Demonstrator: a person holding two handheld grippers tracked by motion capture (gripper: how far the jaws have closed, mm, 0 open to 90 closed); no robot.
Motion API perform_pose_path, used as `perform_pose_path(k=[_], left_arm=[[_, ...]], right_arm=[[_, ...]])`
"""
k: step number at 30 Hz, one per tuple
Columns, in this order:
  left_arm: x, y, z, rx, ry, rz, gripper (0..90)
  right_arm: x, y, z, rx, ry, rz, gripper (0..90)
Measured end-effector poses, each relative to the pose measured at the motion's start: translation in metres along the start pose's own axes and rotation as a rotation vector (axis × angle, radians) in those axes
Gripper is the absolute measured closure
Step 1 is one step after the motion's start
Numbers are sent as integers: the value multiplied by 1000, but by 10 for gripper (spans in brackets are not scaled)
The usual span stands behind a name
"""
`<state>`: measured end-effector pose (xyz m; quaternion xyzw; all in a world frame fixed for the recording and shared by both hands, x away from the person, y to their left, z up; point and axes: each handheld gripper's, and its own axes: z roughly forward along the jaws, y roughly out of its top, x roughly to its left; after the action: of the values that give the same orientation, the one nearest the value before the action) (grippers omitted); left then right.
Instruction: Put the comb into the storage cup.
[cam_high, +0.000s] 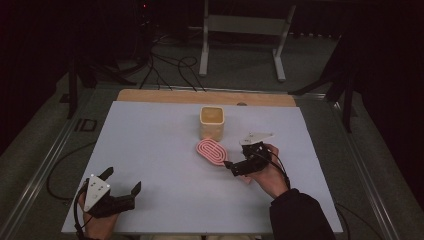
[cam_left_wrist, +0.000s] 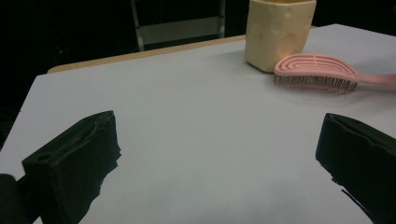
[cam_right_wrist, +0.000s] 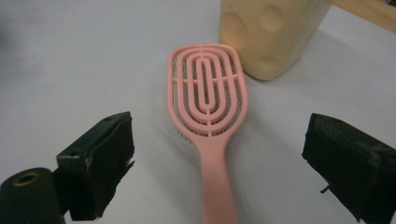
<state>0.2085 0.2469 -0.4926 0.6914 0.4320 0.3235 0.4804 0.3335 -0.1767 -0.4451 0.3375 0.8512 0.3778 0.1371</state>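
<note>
A pink vented hairbrush lies bristles down on the white board, just in front of a pale yellow cup. My right gripper hovers over the brush's handle, open. In the right gripper view its jaws stand wide on either side of the handle, clear of it, with the brush head and cup ahead. My left gripper rests open near the board's front left corner. The left gripper view has bare board between its jaws, the brush and cup far off.
A wooden strip borders the board's far edge. Beyond it, cables lie on the floor and a white metal stand is set further back. Metal rails run along the table's sides.
</note>
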Motion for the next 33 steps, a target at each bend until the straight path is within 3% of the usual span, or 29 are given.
perform_pose_path(k=[12,23,33], left_arm=[[1,0,0,-2,0,0,1],[1,0,0,0,-1,0,1],[0,0,0,0,-2,-1,1]], right_arm=[[3,5,16,60,10,-26,86],[-4,2,39,166,17,-16,86],[-2,-2,58,256,54,-36,87]])
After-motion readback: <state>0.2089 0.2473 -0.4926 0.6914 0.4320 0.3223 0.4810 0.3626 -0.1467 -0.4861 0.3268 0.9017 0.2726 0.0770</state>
